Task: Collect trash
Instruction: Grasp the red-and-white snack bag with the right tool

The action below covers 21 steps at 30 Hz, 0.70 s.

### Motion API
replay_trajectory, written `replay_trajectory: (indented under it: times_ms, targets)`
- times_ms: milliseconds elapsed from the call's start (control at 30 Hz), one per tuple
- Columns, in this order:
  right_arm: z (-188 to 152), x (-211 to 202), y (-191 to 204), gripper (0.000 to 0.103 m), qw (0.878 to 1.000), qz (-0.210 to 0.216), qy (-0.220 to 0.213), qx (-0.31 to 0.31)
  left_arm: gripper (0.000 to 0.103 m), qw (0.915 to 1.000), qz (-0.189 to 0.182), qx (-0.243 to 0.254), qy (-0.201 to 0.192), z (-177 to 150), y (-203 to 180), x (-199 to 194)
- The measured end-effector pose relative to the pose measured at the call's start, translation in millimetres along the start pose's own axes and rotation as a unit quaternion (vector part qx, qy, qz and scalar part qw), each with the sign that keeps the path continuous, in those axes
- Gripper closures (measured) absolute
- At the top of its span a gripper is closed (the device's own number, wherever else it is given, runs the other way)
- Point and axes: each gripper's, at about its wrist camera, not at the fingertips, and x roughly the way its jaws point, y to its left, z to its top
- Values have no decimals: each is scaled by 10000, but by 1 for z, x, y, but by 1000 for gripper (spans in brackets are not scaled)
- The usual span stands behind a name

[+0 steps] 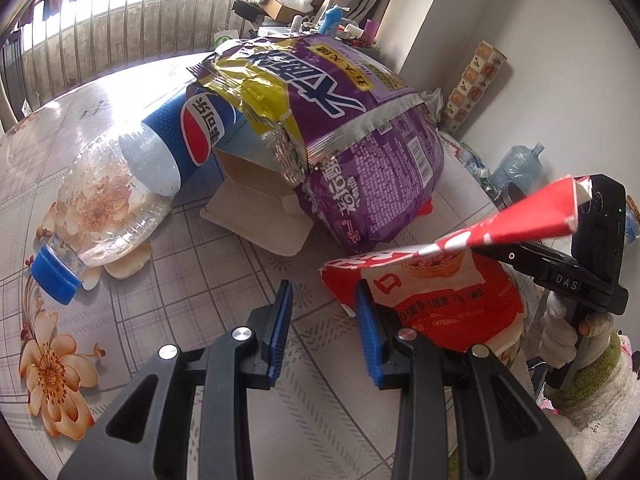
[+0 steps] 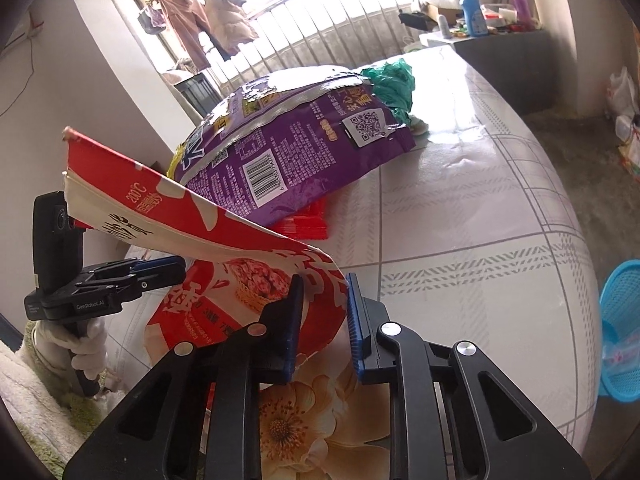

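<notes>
A red snack bag (image 1: 440,300) (image 2: 224,304) stands crumpled on the flowered tablecloth (image 1: 180,264). My right gripper (image 2: 324,286) is shut on its upper edge. The left wrist view shows that gripper (image 1: 486,248) from the side, with the bag's flap fanning out above it. My left gripper (image 1: 323,286) is open low over the table. The bag's left corner lies by its right pad (image 1: 366,332), and the left pad is apart from it. A purple snack bag (image 1: 360,140) (image 2: 304,148), a Pepsi bottle (image 1: 160,152) and an open white carton (image 1: 256,212) lie beyond.
A green plastic bag (image 2: 392,80) lies behind the purple bag, and flat red packets (image 2: 308,220) lie under it. A blue mesh basket (image 2: 620,328) stands on the floor past the table's right edge. A gloved hand (image 2: 84,348) holds the left gripper (image 2: 176,272).
</notes>
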Motion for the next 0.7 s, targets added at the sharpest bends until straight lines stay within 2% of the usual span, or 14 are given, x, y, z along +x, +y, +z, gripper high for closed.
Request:
replay_trajectory:
  times_ms: [267, 467, 700]
  targets:
    - [-9, -13, 7, 90, 9992, 351, 44, -164, 72, 9999, 43, 120, 103, -2, -10, 9]
    - [-15, -4, 9, 91, 9996, 267, 23, -71, 72, 9996, 148, 199, 142, 1, -17, 12]
    - [-24, -20, 6, 96, 9994, 222, -266, -33, 72, 9994, 109, 301, 114, 3, -23, 6]
